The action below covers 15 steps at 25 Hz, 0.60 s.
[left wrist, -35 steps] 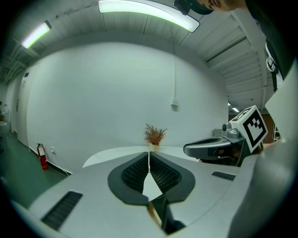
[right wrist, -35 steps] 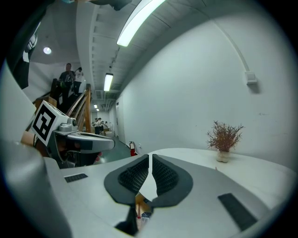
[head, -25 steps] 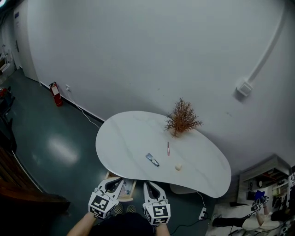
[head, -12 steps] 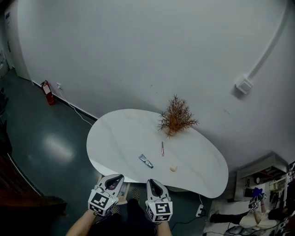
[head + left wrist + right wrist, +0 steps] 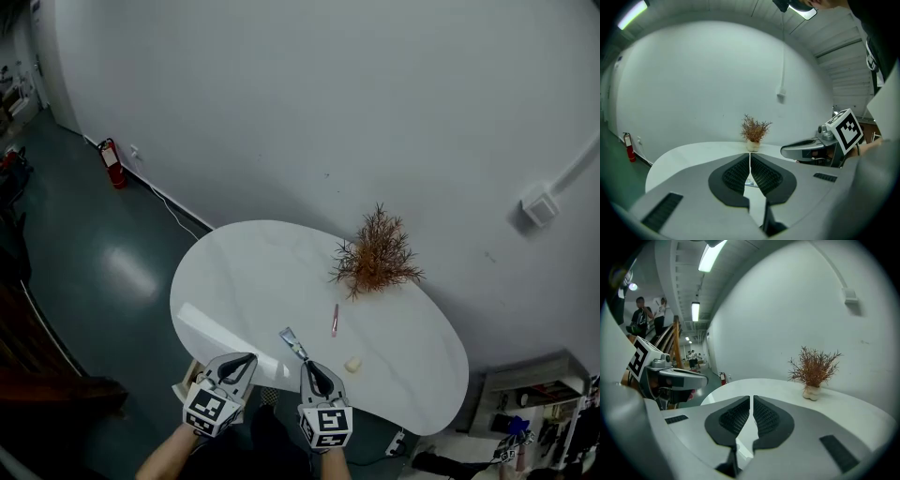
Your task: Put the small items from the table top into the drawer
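A white rounded table carries three small items: a grey-blue packet, a thin pink pen and a small cream lump. They lie close to the table's near edge. My left gripper is at that edge, left of the packet, with its jaws shut and nothing in them. My right gripper hovers just in front of the packet, also shut and empty. In the left gripper view the closed left gripper points at the plant. The right gripper looks across the table top.
A dried brown plant in a small pot stands at the table's back. A wooden drawer corner shows under the table edge, left of my left gripper. A fire extinguisher stands by the wall. People stand far off.
Both grippers have moved forward and a little down to the table's near edge. The open drawer seen between them earlier is now mostly hidden behind the left gripper.
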Each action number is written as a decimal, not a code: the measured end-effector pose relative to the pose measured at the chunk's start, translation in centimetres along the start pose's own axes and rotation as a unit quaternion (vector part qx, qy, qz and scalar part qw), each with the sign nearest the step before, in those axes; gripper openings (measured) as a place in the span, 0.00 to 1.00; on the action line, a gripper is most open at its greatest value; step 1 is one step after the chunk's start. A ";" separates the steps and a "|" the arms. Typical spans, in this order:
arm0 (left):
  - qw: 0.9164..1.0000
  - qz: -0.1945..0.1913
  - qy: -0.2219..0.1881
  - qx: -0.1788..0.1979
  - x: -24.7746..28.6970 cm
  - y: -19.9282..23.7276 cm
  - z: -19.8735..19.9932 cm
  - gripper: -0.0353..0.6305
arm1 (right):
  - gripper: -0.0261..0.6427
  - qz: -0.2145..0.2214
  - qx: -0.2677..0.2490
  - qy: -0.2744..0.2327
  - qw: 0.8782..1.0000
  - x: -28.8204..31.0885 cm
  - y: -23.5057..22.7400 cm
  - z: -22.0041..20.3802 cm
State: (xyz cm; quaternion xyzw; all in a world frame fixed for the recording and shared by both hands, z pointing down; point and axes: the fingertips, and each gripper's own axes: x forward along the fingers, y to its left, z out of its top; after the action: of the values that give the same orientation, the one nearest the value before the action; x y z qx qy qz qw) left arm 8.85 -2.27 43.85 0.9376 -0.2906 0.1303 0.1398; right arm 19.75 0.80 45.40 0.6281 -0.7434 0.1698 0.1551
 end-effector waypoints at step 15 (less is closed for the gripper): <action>0.996 0.038 0.060 -0.060 6.7 2.3 -4.7 0.09 | 0.11 0.062 0.004 0.082 0.995 7.1 -4.1 -4.8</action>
State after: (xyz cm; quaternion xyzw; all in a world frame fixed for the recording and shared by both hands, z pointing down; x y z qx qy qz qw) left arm 12.07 -5.95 50.86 0.9061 -0.3245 0.1744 0.2078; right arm 22.75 -3.90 53.06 0.5649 -0.7651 0.2333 0.2026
